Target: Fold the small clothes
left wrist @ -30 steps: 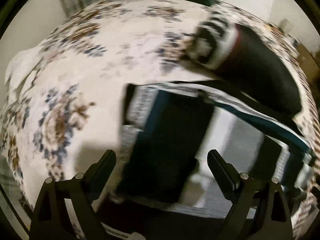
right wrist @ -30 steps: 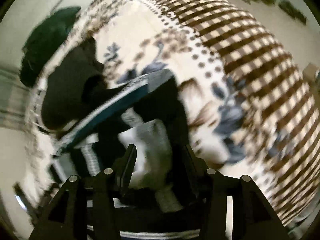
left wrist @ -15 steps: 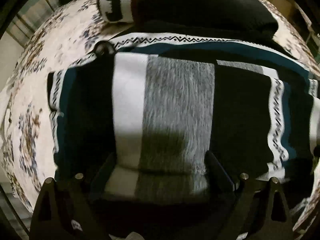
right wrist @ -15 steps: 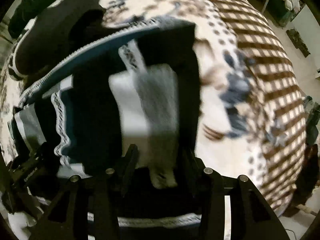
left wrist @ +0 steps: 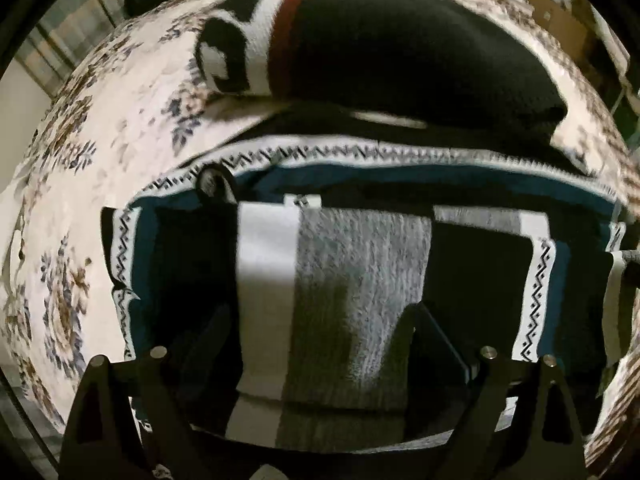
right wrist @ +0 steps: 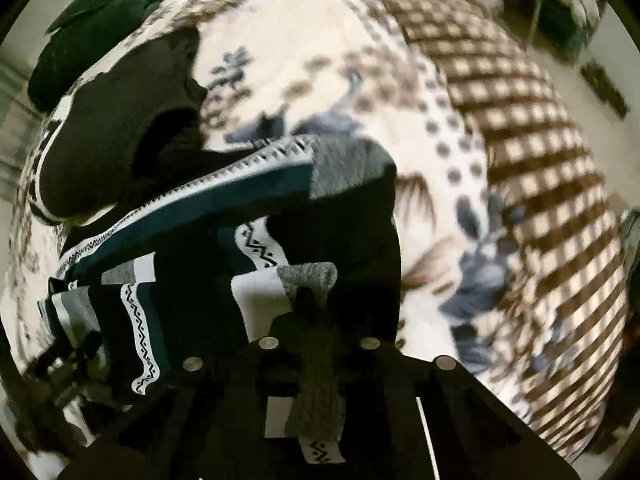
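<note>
A striped knit garment (left wrist: 360, 272) in black, teal, white and grey with zigzag bands lies on a floral bedspread (left wrist: 120, 120). My left gripper (left wrist: 316, 320) is open, its fingers wide apart over the garment's near edge, with cloth between them. My right gripper (right wrist: 312, 292) is shut on the garment's grey and white edge (right wrist: 308, 276) and holds that fold raised. The rest of the garment (right wrist: 200, 208) spreads to the left in the right wrist view.
A folded black garment with white and red trim (left wrist: 380, 48) lies just beyond the striped one and also shows in the right wrist view (right wrist: 120, 140). A dark green cloth (right wrist: 100, 12) lies further back. A brown checked part of the bedspread (right wrist: 540, 140) is to the right.
The right gripper has closed on the garment's edge and lifted it. The left gripper moved from the bedspread over the garment and stays open.
</note>
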